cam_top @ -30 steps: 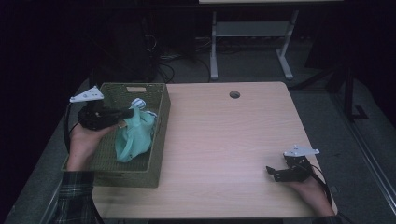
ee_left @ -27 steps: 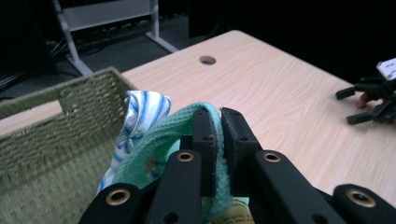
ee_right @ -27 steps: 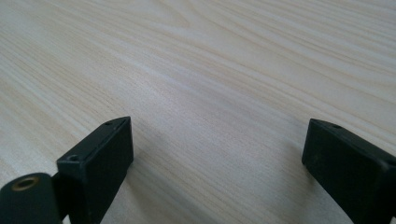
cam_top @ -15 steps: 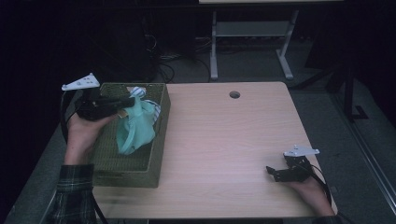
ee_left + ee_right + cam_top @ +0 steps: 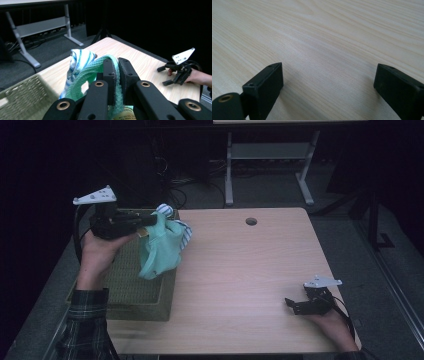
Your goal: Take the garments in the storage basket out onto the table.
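Note:
My left gripper [image 5: 150, 220] is shut on a mint-green cloth [image 5: 160, 250], which hangs from its jaws over the right rim of the olive woven basket [image 5: 125, 290]. A blue-and-white striped cloth [image 5: 167, 211] sits bunched against the green one near the jaws. In the left gripper view the green cloth [image 5: 87, 75] is pinched between the two black pads, my left gripper [image 5: 117, 62] pointing across the table, with the striped cloth [image 5: 78, 60] beside it. My right gripper [image 5: 291, 305] rests low on the table at the front right, jaws wide apart; in its own view my right gripper [image 5: 327, 77] has nothing but bare wood between the pads.
The wooden table [image 5: 250, 270] has a round cable hole [image 5: 251, 221] at the back. A grey metal table frame [image 5: 265, 155] stands on the floor behind. Cables lie on the floor past the basket. The other hand's gripper [image 5: 178, 68] appears across the table in the left gripper view.
My left gripper has risen and shifted right, lifting the green cloth out of the basket so that it now hangs over the basket's right rim. The right gripper has stayed put.

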A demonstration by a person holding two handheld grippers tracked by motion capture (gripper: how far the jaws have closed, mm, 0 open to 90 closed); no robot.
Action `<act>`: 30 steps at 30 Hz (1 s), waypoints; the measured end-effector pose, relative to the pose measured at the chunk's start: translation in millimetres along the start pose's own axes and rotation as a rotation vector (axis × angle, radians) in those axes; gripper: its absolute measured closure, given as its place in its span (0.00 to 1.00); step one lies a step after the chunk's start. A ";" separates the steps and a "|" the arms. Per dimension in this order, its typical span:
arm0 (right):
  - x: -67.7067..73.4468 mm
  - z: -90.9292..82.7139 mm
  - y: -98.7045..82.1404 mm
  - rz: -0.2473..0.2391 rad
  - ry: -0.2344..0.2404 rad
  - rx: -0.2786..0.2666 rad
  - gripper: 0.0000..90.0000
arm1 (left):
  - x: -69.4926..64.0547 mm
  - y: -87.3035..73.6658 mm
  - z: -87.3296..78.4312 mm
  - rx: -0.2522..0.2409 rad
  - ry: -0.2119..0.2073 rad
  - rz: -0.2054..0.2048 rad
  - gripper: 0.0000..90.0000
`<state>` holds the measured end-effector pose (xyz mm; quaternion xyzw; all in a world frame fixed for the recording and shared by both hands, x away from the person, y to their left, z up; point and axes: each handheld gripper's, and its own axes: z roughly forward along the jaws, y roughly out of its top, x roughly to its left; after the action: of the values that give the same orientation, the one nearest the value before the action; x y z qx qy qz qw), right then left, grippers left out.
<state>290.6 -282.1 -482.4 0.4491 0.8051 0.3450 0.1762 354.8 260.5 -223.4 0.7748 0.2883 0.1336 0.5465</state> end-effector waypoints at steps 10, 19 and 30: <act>0.0 0.0 0.0 0.000 0.000 0.000 0.10 | -19.2 10.6 26.3 -0.013 -0.044 0.016 0.93; 0.0 0.0 0.0 0.000 0.000 0.000 0.10 | -40.2 11.5 58.4 -0.020 -0.092 0.034 0.93; -0.1 0.0 0.0 -0.001 0.000 0.000 0.10 | -66.2 -0.5 105.4 0.023 -0.148 0.053 0.93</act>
<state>290.6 -282.2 -482.4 0.4488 0.8053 0.3450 0.1762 356.9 140.2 -255.3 0.7962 0.2281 0.0870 0.5536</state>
